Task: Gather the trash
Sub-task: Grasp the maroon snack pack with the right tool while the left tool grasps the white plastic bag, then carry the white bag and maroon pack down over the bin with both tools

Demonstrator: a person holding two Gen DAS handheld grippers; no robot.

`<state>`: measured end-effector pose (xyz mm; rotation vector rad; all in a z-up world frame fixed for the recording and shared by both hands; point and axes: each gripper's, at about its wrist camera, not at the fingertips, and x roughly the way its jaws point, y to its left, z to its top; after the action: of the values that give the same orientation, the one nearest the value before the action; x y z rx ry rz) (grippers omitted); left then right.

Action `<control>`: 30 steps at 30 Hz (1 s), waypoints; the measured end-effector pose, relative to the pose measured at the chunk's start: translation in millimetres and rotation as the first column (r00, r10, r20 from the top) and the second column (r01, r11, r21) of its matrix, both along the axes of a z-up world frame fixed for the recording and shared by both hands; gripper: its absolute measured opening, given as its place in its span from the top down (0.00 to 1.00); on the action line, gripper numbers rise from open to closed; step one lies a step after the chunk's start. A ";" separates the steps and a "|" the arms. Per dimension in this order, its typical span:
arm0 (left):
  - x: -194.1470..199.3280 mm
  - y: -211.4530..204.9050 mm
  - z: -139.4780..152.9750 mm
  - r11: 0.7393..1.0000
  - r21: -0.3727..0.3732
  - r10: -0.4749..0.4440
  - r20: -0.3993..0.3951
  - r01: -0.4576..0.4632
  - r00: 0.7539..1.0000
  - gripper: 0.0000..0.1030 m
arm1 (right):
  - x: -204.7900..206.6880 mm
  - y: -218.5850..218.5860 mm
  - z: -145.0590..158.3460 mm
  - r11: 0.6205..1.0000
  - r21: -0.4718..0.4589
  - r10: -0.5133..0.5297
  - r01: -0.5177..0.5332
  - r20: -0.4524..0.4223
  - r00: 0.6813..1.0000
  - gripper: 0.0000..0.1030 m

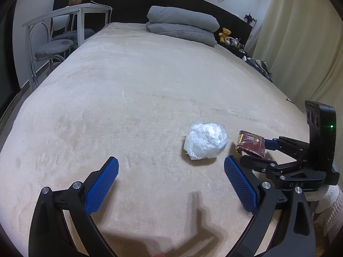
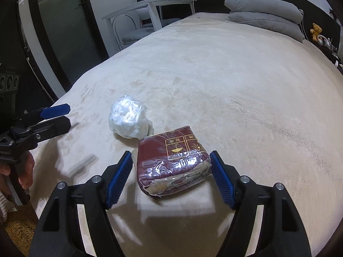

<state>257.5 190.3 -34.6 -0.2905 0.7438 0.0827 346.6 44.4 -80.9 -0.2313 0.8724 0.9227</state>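
A crumpled ball of white plastic wrap (image 1: pixel 205 143) lies on the beige bed (image 1: pixel 128 98). It also shows in the right wrist view (image 2: pixel 128 120). Beside it lies a maroon packet in torn clear film (image 2: pixel 171 160), seen in the left wrist view (image 1: pixel 250 144) too. My right gripper (image 2: pixel 171 162) is open with the packet between its blue pads (image 2: pixel 223 182), which stand just clear of it. My left gripper (image 1: pixel 171 165) is open and empty, low over the bed, with the plastic ball ahead and to its right. The left gripper shows at the right wrist view's left edge (image 2: pixel 57 117).
Folded grey bedding (image 1: pixel 182 24) lies at the bed's head against a dark headboard. A white table (image 1: pixel 70 12) and grey chairs (image 1: pixel 55 47) stand left of the bed. A teddy bear (image 1: pixel 224 33) and small items sit on a shelf at right, next to curtains (image 1: pixel 300 42).
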 end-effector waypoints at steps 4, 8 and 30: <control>12.8 -16.7 -4.2 0.999 0.022 -0.042 -0.014 0.042 0.999 0.06 | -1.6 -15.6 6.8 1.000 0.021 -0.011 0.011 -0.002 1.000 0.29; 29.6 -32.3 -9.1 0.997 0.027 -0.072 -0.036 0.073 0.997 0.06 | -4.8 -34.7 12.1 0.999 0.040 -0.022 0.022 -0.007 1.000 0.29; 45.2 -68.9 -26.4 0.989 0.117 -0.075 -0.141 0.092 0.987 0.41 | -4.4 -89.7 24.8 0.996 0.068 -0.051 0.050 0.008 0.999 0.29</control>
<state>302.7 121.4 -61.0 -0.1366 0.8821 0.0694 342.2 -45.2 -56.1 -0.1546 0.8326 0.9015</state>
